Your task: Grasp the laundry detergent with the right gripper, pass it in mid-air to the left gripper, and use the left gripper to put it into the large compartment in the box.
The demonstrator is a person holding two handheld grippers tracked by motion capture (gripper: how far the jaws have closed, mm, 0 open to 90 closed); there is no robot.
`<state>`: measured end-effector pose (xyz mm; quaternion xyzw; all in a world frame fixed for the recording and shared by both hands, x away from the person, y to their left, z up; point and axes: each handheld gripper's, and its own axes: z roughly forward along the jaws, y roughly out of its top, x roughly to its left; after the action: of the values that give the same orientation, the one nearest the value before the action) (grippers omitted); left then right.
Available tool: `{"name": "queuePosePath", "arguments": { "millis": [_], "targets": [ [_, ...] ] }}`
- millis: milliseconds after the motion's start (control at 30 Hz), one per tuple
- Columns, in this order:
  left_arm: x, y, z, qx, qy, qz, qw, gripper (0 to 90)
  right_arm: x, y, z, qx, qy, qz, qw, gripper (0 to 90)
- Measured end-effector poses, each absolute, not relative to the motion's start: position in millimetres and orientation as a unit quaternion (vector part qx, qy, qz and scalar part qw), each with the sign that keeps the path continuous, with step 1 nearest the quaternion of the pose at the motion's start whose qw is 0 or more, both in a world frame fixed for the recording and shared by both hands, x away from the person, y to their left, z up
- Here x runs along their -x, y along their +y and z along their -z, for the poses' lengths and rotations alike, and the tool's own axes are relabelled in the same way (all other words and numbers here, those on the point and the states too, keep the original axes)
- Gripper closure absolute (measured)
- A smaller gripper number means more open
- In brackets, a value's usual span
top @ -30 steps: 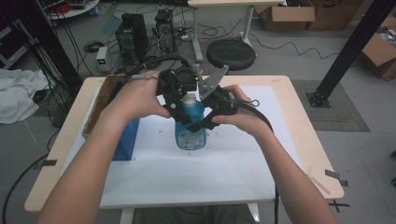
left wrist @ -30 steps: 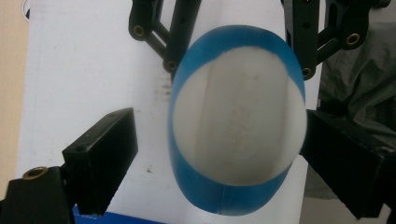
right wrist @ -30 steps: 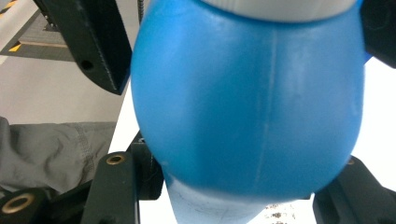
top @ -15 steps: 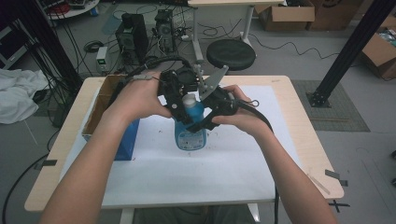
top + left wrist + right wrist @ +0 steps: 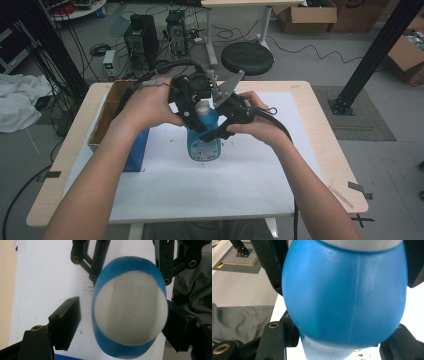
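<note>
**Bottle upright between two grippers over the white sheet**

Bottle point(image 5: 204, 135), blue with a white cap point(image 5: 202, 106), stands at the middle of the table point(image 5: 320, 150), its base on the white sheet point(image 5: 210, 185) that covers most of the tabletop. Its long axis runs straight up, cap at the top, label facing the person's side.

To its left in the high view, just beside the person's left forearm, an open cardboard box point(image 5: 107, 120) with a blue side sits at the sheet's left edge.

Both grippers meet at the bottle's upper half. The right gripper point(image 5: 227, 120) comes in from the right and is clamped on the blue shoulder just under the cap; in the right gripper view the bottle point(image 5: 344, 295) bulges between the two black jaws, which press on it from either side. The left gripper point(image 5: 187, 107) reaches in from the left at cap height. In the left gripper view, looking down the bottle's axis, the cap point(image 5: 130, 312) lies between the jaws: the jaw on the right of that view is at the cap's edge, while the other stands apart from it with white sheet showing in the gap. These jaws have just been closing around the cap and do not yet pinch it.
</note>
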<state>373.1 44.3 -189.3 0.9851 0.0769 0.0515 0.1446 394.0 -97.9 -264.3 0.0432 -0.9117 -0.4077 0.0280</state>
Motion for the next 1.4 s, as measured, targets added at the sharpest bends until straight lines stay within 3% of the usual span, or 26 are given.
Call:
{"name": "queuePosePath", "arguments": {
  "millis": [733,1400],
  "targets": [
    [-372.6,42.3,191.6,-0.986,0.066,-0.047,0.145,36.7,-394.6,-96.3,268.6,-0.038,-0.915,0.401,0.027,44.6],
    [-372.5,41.8,194.1,-0.986,0.075,-0.043,0.143,37.9,-394.6,-94.6,270.3,-0.039,-0.919,0.392,0.025,44.3]
  ]
}}
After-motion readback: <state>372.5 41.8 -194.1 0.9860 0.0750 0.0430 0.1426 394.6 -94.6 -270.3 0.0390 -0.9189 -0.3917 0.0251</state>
